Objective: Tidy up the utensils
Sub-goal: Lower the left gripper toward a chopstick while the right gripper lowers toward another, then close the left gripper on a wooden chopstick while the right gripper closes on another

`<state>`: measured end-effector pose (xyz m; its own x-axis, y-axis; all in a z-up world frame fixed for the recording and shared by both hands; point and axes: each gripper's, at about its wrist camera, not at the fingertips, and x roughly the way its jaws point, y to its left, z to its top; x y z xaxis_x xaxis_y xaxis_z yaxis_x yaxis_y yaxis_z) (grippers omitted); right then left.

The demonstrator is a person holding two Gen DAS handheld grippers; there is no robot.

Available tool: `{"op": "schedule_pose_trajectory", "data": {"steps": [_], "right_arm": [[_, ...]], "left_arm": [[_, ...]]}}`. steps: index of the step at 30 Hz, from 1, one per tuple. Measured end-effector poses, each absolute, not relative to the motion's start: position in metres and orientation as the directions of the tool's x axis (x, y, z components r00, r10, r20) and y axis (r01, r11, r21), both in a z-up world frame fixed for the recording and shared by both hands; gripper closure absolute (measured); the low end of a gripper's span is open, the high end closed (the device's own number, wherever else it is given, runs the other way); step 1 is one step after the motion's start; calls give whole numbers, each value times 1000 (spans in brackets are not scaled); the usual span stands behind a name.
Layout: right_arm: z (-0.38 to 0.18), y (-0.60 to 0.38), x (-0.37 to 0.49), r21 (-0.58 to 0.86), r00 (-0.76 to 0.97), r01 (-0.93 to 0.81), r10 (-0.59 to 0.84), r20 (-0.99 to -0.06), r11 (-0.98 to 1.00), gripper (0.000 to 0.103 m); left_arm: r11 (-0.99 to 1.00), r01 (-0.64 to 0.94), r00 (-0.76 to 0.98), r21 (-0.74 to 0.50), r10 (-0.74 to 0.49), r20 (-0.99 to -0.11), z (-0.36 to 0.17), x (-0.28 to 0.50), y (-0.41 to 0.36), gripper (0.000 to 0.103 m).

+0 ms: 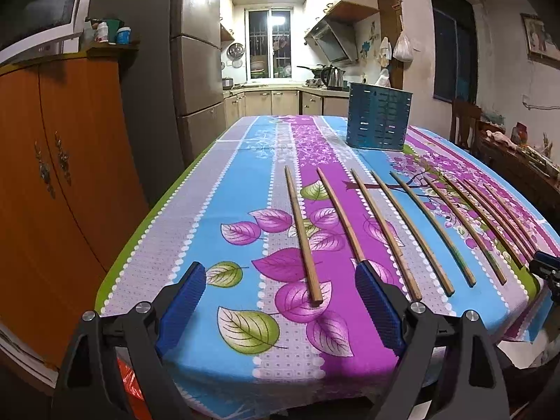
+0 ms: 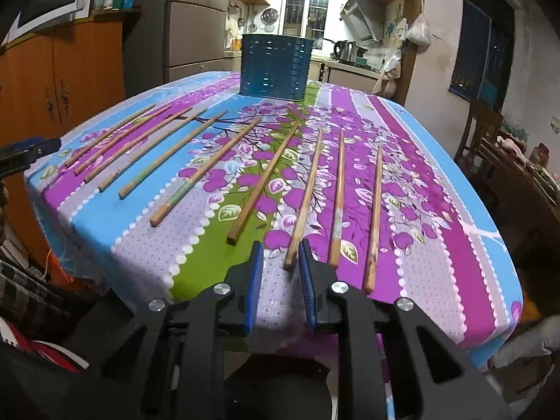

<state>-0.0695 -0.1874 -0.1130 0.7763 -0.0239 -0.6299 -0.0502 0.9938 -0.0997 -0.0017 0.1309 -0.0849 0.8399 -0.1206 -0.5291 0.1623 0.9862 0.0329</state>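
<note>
Several wooden chopsticks [image 1: 303, 237] lie side by side in a row on the flowered tablecloth [image 1: 245, 182]; they also show in the right wrist view [image 2: 266, 178]. A blue slotted utensil holder [image 1: 378, 116] stands upright at the far end of the table, also in the right wrist view [image 2: 275, 66]. My left gripper [image 1: 280, 274] is wide open and empty, its fingers on either side of the leftmost chopstick's near end. My right gripper [image 2: 280, 250] is partly open and empty, at the near ends of the chopsticks on the right; its tip shows in the left wrist view [image 1: 546, 266].
An orange wooden cabinet [image 1: 59, 189] stands to the left of the table, with a fridge [image 1: 196, 70] behind it. A chair [image 2: 479, 133] and a cluttered side table [image 2: 525, 161] are on the right. The kitchen lies beyond the table's far end.
</note>
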Motion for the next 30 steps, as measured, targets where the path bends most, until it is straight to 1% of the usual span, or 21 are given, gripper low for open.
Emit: {"op": "schedule_pose_trajectory", "data": {"steps": [5,9,10,12,14,18,20,22,23,24,26,27,29,30], "right_arm": [[-117,-191,-70,-81,793,-24,-30,-608,996,84],[-118,-193,-70,-65,810,-10,-30,-586,998,85],[-119,-192,-71,-57,815,-11,-24,-579,998,88],[-121,-191,-72,-56,825,-9,-25,-564,998,92],[-122,-190,-73,-43,828,-7,-18,-561,999,96],[-121,-191,-73,-29,828,-1,-15,-561,1000,96],[-121,-190,-72,-28,826,0,-16,-564,1000,96],[-121,-190,-72,-27,825,1,-16,-565,1000,97],[-121,-189,-71,-28,824,2,-18,-566,1000,97],[-121,-189,-71,-28,824,3,-19,-566,1000,97],[-120,-189,-70,-29,824,7,-22,-566,1000,97],[-120,-188,-70,-28,824,8,-22,-566,1000,97],[-121,-188,-70,-22,824,11,-22,-566,1000,97],[-120,-188,-70,-22,824,13,-23,-567,1000,97]], "left_arm": [[979,195,843,57,-138,-520,-85,-3,128,16],[974,221,838,53,-162,-521,-87,-4,126,16],[972,228,839,53,-168,-517,-87,-5,126,16],[968,244,839,55,-183,-513,-87,-5,126,17],[959,277,833,58,-210,-511,-86,-6,124,23],[939,335,831,75,-257,-494,-83,-10,118,23],[931,359,816,70,-277,-507,-87,-4,116,34],[931,360,808,64,-276,-520,-93,1,118,38],[933,357,803,47,-280,-526,-96,5,121,43],[934,357,800,34,-287,-527,-97,6,123,45],[934,356,792,2,-301,-531,-100,9,126,53],[933,361,786,2,-303,-539,-101,11,125,55],[927,372,778,55,-279,-563,-109,13,115,63],[927,370,776,60,-273,-568,-111,15,114,65]]}}
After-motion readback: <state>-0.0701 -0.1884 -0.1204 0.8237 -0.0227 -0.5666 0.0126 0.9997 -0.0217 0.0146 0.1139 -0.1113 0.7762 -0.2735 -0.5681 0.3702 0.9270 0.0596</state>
